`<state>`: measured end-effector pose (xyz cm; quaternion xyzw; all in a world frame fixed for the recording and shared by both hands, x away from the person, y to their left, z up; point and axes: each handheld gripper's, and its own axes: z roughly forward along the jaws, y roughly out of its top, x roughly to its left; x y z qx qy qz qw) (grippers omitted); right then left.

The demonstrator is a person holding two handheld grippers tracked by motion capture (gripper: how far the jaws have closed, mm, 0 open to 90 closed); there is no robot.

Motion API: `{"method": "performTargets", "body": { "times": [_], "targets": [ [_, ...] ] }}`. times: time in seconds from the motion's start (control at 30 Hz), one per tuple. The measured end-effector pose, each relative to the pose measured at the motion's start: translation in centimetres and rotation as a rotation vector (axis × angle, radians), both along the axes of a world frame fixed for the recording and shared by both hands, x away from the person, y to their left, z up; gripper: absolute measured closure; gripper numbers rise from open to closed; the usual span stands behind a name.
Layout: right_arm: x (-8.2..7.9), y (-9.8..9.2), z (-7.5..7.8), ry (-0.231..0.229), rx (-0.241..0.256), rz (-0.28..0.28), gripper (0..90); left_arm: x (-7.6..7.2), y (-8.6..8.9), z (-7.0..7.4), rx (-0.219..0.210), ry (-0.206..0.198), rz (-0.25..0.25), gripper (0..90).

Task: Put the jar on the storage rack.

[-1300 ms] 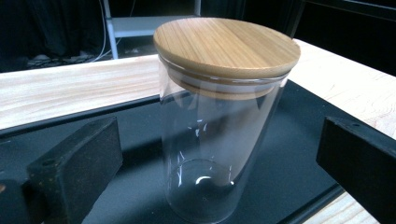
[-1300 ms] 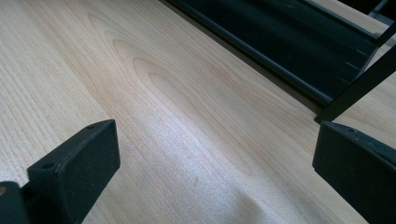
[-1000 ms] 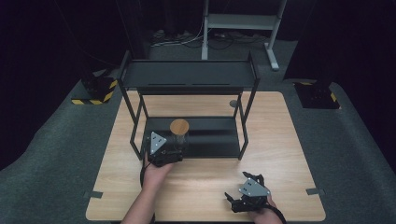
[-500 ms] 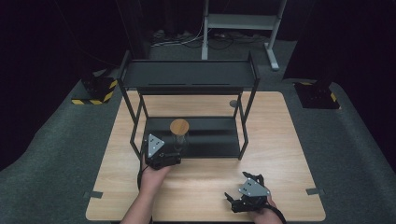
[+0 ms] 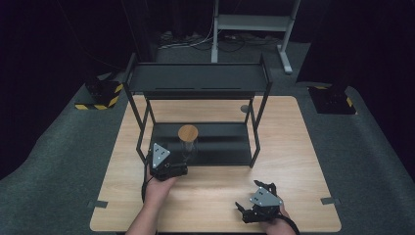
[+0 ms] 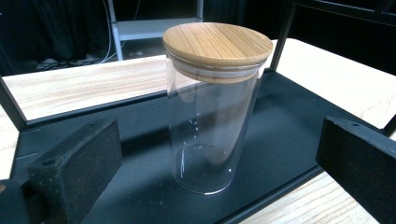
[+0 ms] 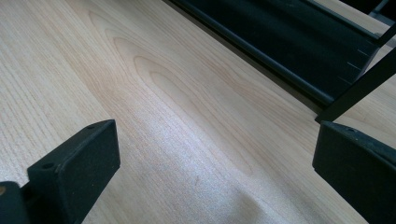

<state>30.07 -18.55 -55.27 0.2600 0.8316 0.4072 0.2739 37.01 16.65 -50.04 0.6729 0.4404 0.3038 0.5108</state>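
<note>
1. The glass jar (image 6: 212,121) with its bamboo lid (image 6: 217,44) stands upright on the rack's lower shelf (image 6: 289,126).
2. Your left gripper (image 6: 219,154) is spread wide around it, not touching.
3. It looks rigid, slick and breakable: take the wall mid-height, never the possibly loose lid.
4. Your right gripper (image 7: 215,154) gapes empty over the worktop (image 7: 163,116).

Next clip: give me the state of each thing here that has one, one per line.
Glass jar: upright on the rack's lower shelf, empty, not gripped.
Bamboo lid: on the jar, closed.
Left tongs: open, jaws either side of the jar, apart from it.
Right tongs: open, nothing between them, over the table.
Rack's top shelf: bare.
</note>
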Motion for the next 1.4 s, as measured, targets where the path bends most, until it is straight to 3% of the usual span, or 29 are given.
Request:
{"method": "performTargets", "body": {
  "times": [1.4],
  "targets": [
    [0.0, 0.1, 0.0, 0.003, -0.002, 0.001, 0.0, -3.8, 2.3, -0.4, 0.004, -0.003, 0.004, 0.8]
  ]
}}
